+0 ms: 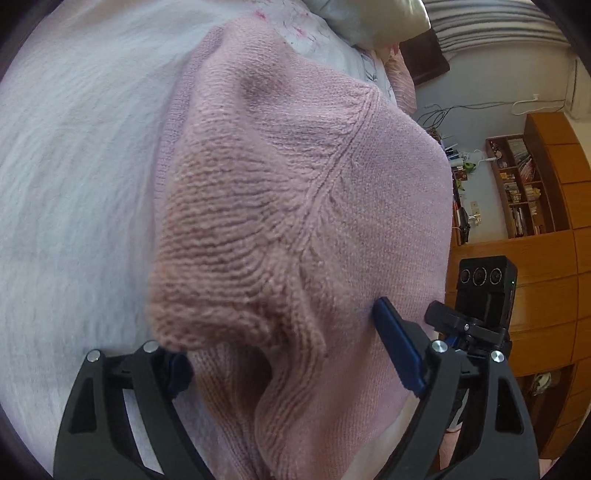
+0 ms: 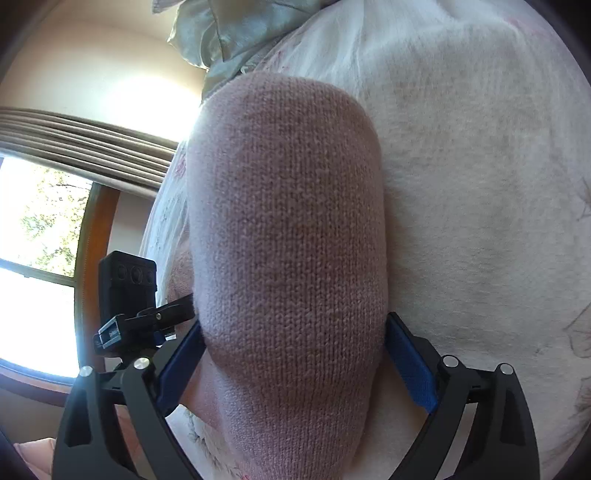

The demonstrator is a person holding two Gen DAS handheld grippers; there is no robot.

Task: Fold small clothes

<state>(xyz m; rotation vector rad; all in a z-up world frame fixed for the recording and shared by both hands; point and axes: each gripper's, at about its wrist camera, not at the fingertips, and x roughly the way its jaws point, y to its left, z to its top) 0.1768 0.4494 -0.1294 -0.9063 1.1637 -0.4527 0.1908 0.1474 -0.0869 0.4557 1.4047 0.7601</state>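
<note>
A pink knitted sweater (image 1: 295, 177) lies bunched on the white bed cover (image 1: 74, 184), with a raglan seam running down its middle. My left gripper (image 1: 277, 332) is open, its blue pads (image 1: 397, 347) spread wide; a fold of the sweater sits between them and hides the left fingertip. In the right wrist view a rounded part of the same pink sweater (image 2: 288, 240) bulges up between the fingers. My right gripper (image 2: 295, 321) is open too, with a blue pad (image 2: 410, 365) close on each side of the knit.
A pale satin pillow (image 1: 373, 18) lies at the head of the bed. Wooden cabinets and a bookshelf (image 1: 524, 184) stand right of the bed. A window with a curtain (image 2: 48, 229) is on the left in the right wrist view.
</note>
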